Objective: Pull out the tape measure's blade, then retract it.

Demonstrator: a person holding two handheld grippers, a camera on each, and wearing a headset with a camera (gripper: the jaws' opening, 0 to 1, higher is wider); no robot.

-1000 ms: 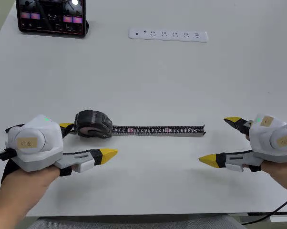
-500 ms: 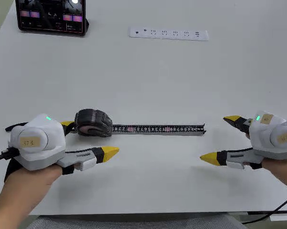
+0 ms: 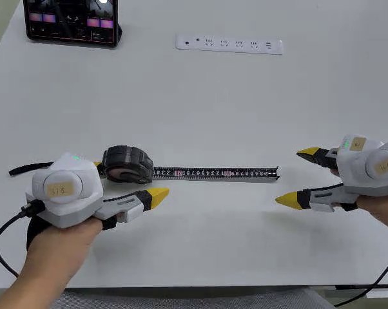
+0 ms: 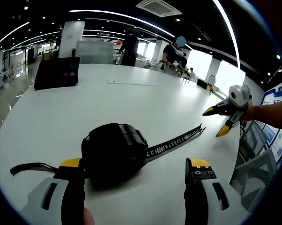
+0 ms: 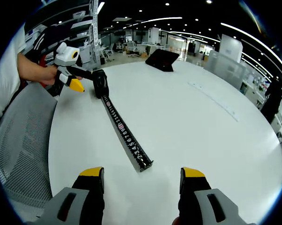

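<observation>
Left gripper (image 3: 131,180) had edged in toward the tape measure (image 3: 126,165) over the last second and the right gripper (image 3: 296,176) had lifted a touch, while the tape measure itself hadn't shifted on the table (image 3: 200,96). It sat front-left on the table with its blade (image 3: 213,173) lying flat, run out to the right, so I judged pull-out done and retract still to do. Both sets of jaws were spread wide and held nothing: left straddling the tape measure, right just off the blade's end.
</observation>
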